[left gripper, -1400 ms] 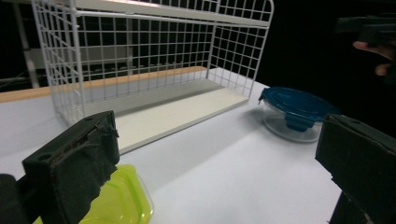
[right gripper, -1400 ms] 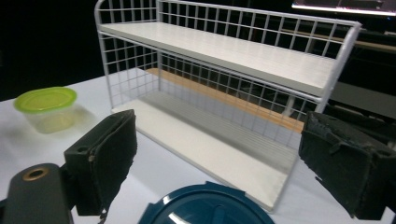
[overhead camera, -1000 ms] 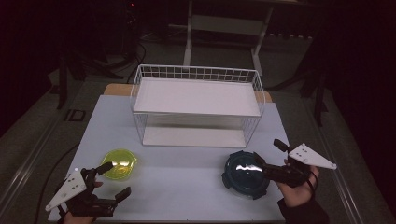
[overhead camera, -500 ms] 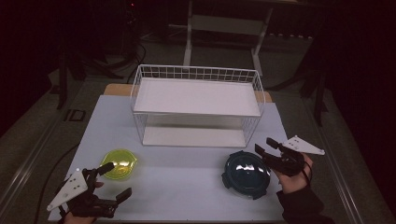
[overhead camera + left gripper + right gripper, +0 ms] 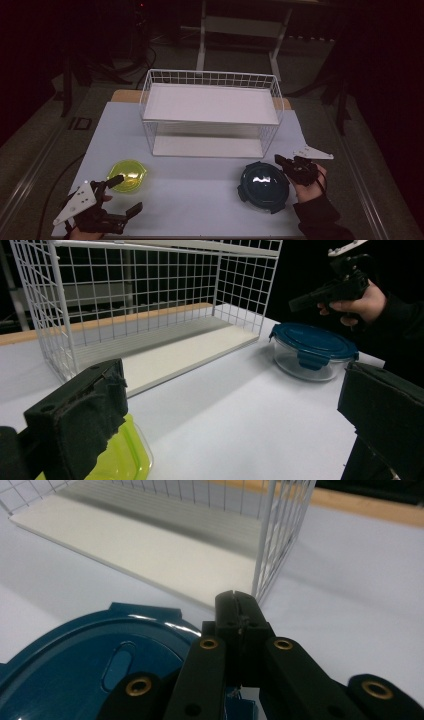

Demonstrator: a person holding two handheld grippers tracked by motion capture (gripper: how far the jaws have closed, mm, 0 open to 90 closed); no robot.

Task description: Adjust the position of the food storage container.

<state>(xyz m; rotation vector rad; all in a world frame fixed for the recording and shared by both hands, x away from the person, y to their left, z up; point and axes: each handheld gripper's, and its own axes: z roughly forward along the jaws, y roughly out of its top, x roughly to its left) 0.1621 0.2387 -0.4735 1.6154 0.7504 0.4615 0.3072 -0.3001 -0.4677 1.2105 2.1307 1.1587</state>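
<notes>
- Right gripper [image 5: 280, 161] sits at the far right edge of the blue-lidded glass container [image 5: 263, 186]. In the right gripper view its jaws are pressed together with nothing between them; they have just been closing. The tip hangs just over the lid's rim, and we cannot tell whether it touches.
- Left gripper [image 5: 127, 194] rests low at the near left of the table [image 5: 200, 200], jaws wide apart, nothing held. The yellow-green bowl [image 5: 128, 174] lies just beside its far jaw.
- The container stands on the table in front of the white wire rack [image 5: 210, 112], near the rack's right front corner. Its lid is on, and the side clip visible from the left gripper view looks folded down.
- Both rack shelves are bare.
- Our reading: the work looks barely begun. Neither dish has been lifted or shelved.
- Left to do, as we judge it: act on the lid or clip, then grasp and move the dishes.
</notes>
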